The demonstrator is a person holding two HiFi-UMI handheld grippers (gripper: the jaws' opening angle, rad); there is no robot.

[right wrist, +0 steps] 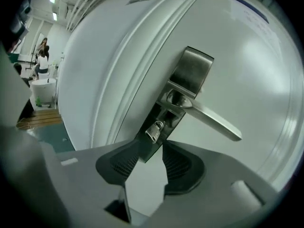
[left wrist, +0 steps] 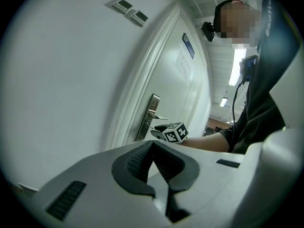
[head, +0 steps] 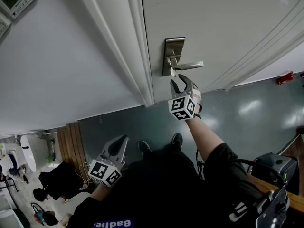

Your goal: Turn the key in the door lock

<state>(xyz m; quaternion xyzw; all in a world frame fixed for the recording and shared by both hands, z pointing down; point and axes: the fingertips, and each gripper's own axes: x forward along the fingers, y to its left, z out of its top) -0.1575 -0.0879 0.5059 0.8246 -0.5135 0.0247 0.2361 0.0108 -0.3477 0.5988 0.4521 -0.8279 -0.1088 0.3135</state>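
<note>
**Right jaws open at the key, left gripper closed and idle**

- Landmark: the tall brushed-metal lock plate (head: 173, 55) on the white door (head: 228, 18).
- A straight metal lever handle (head: 188, 65) runs sideways off the plate's middle, away from the white door frame moulding (head: 138, 56).
- The small silver key (right wrist: 154, 131) sits in the plate's lower part, below the lever pivot. Its bow sticks out and is tilted.
- The right gripper (head: 179, 81) is just below the plate and points up at it. Its jaws stand wide apart.
- In the right gripper view the key is just past the jaw tips, in line with the gap. Neither ribbed pad (right wrist: 124, 162) touches it, and nothing is gripped.
- The plate's bottom end shows between the two tips.
- The left gripper (head: 122, 141) is well apart from the plate, low and on the frame side, over the grey-green floor (head: 237, 113). It is aimed roughly toward the door.
- The left gripper's jaw tips meet, so it is closed on nothing.
- In the left gripper view the plate and the right gripper's marker cube (left wrist: 175, 132) appear ahead, beyond its tips.
</note>
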